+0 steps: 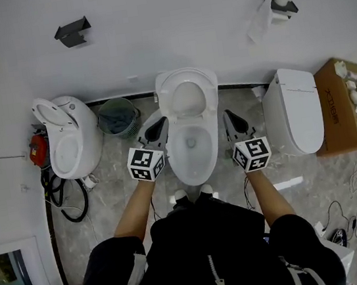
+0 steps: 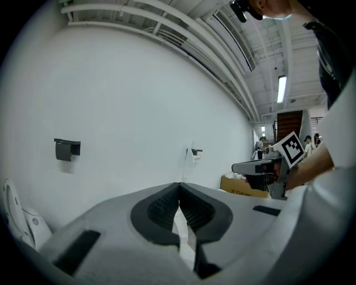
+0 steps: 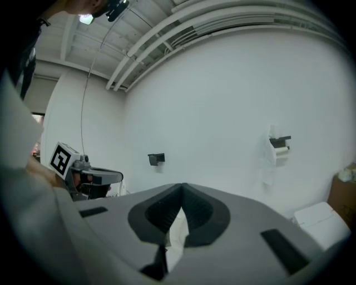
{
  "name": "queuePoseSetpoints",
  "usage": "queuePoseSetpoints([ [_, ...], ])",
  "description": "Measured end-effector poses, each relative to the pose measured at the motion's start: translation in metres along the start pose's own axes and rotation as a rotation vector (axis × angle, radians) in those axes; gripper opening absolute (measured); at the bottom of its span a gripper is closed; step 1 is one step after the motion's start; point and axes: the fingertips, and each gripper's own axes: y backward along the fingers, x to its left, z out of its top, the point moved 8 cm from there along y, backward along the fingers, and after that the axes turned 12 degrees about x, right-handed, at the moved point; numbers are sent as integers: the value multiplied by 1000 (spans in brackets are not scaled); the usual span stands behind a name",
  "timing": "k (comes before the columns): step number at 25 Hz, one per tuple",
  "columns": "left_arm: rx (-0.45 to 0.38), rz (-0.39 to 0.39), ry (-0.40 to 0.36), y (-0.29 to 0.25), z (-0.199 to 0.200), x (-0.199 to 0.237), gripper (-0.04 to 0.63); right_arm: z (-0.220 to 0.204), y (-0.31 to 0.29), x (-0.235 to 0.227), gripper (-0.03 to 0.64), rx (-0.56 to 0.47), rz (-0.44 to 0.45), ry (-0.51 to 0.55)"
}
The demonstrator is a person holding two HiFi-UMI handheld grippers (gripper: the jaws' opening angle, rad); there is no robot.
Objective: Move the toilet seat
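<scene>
Pretty sure this is a mock-up test room, not a real bathroom: three white ceramic toilets (image 1: 191,136) in a row along one plain white wall (image 1: 168,27), brown cardboard box (image 1: 339,104) at 3 o'clock, loose black cables (image 1: 63,195) at 9, exposed white ceiling pipes (image 2: 183,33).

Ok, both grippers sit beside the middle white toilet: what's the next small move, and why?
Probably ease the right gripper forward toward the raised white seat ring and open its jaws. It and the left gripper are shut and empty, flanking the white ceramic bowl and touching nothing, while the seat stands upright against the wall.
</scene>
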Motion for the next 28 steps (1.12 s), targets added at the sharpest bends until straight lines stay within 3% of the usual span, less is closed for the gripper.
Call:
queuePoseSetpoints([
  [8, -1, -15, 7, 10, -5, -4, 5, 0, 8, 16, 2, -35, -18, 30],
  [28, 6, -5, 34, 20, -18, -13, 5, -17, 15, 27, 2, 12, -5, 15],
])
